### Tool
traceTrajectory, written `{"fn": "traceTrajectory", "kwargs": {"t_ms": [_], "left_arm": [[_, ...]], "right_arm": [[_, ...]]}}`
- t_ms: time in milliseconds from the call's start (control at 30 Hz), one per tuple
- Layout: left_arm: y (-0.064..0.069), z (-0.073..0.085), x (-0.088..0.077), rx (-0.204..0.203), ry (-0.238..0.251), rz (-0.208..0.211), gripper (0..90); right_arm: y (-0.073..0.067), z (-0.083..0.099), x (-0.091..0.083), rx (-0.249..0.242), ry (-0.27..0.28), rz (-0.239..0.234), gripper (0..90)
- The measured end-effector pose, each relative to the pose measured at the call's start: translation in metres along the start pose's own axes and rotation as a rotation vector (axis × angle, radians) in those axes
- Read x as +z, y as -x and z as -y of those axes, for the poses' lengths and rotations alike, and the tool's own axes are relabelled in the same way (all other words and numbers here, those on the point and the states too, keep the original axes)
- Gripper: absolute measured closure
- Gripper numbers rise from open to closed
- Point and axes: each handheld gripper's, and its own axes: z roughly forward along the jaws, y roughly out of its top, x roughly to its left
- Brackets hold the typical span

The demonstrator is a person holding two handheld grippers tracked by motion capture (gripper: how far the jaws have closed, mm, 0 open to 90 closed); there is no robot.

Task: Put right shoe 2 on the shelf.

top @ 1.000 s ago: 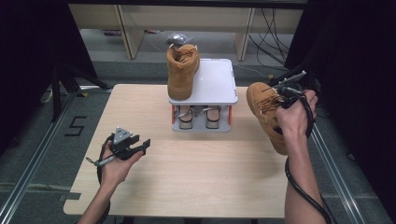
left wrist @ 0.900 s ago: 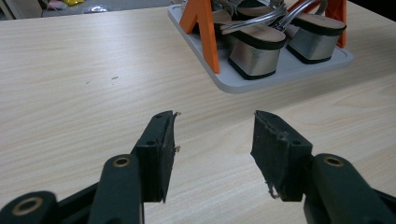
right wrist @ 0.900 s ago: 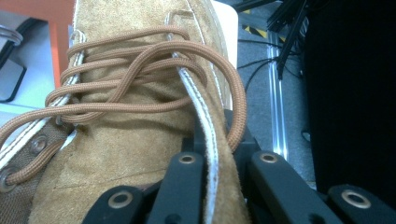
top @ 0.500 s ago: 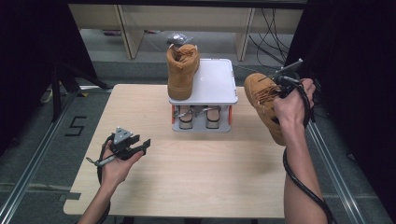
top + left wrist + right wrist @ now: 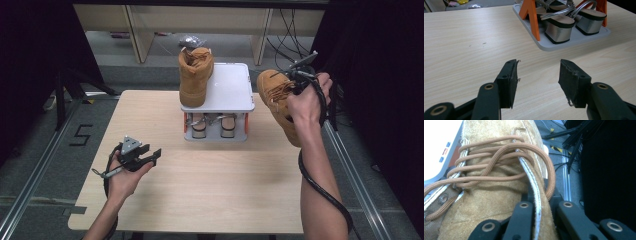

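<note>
At the right of the high view, the right gripper (image 5: 298, 80) holds a tan boot (image 5: 276, 102) in the air beside the white rack (image 5: 227, 90), its fingers (image 5: 524, 220) clamped nearly together on the boot's collar edge. At lower left the left gripper (image 5: 137, 156) rests over the wooden surface (image 5: 215, 185), fingers (image 5: 507, 80) wide apart and empty; a second boot (image 5: 194, 75) stands on the rack's top

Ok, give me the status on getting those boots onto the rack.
Done: one boot stands on the rack's white top. In hand: the right gripper is shut on the second boot, held off the table beside the rack. Left: setting it on the shelf. The left gripper is open and empty.
</note>
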Motion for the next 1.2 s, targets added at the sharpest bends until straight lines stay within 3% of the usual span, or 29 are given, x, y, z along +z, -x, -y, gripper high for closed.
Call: {"fn": "traceTrajectory", "kwargs": {"t_ms": [600,767,1200], "left_arm": [[0.001,0.0,0.001,0.006,-0.003,0.007,48.2],[0.002,0.0,0.001,0.008,-0.004,0.01,48.2],[0.001,0.0,0.0,0.006,-0.004,0.007,48.3]], "right_arm": [[-0.007,-0.021,-0.006,0.013,0.012,0.006,86.1],[-0.01,-0.028,-0.007,-0.013,0.017,0.001,86.1],[-0.022,-0.048,-0.007,-0.025,0.011,-0.004,86.1]]}}
